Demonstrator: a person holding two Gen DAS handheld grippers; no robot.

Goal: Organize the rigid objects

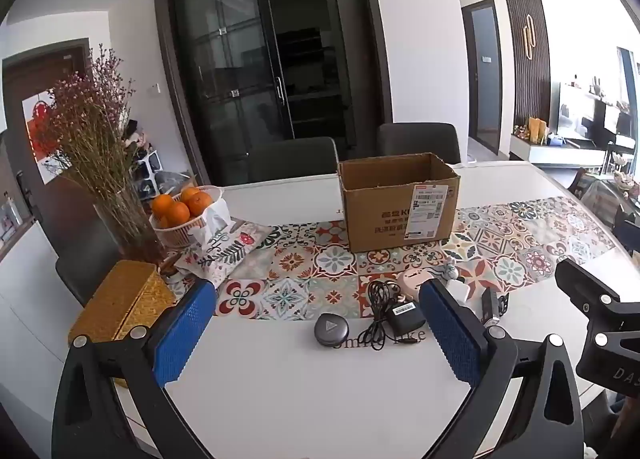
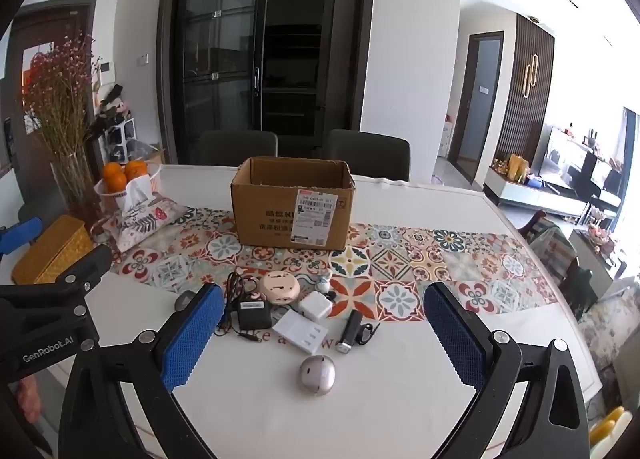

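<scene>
An open cardboard box (image 2: 292, 203) stands on the patterned runner (image 2: 400, 255) in the middle of the white table (image 2: 260, 411). In front of it lie small items: a silver round device (image 2: 317, 375), a white flat case (image 2: 301, 331), a black clip light (image 2: 351, 329), a white charger cube (image 2: 316, 305), a pink round device (image 2: 280, 287), a black adapter with cable (image 2: 253, 315) and a dark round case (image 1: 330, 329). My left gripper (image 1: 319, 291) and right gripper (image 2: 324, 291) both hover open above the near table edge, holding nothing.
At the left stand a glass vase of dried flowers (image 1: 120, 215), a basket of oranges (image 1: 184, 215), a fabric tissue pouch (image 1: 224, 247) and a golden box (image 1: 120, 303). Two dark chairs (image 2: 240, 147) sit behind the table.
</scene>
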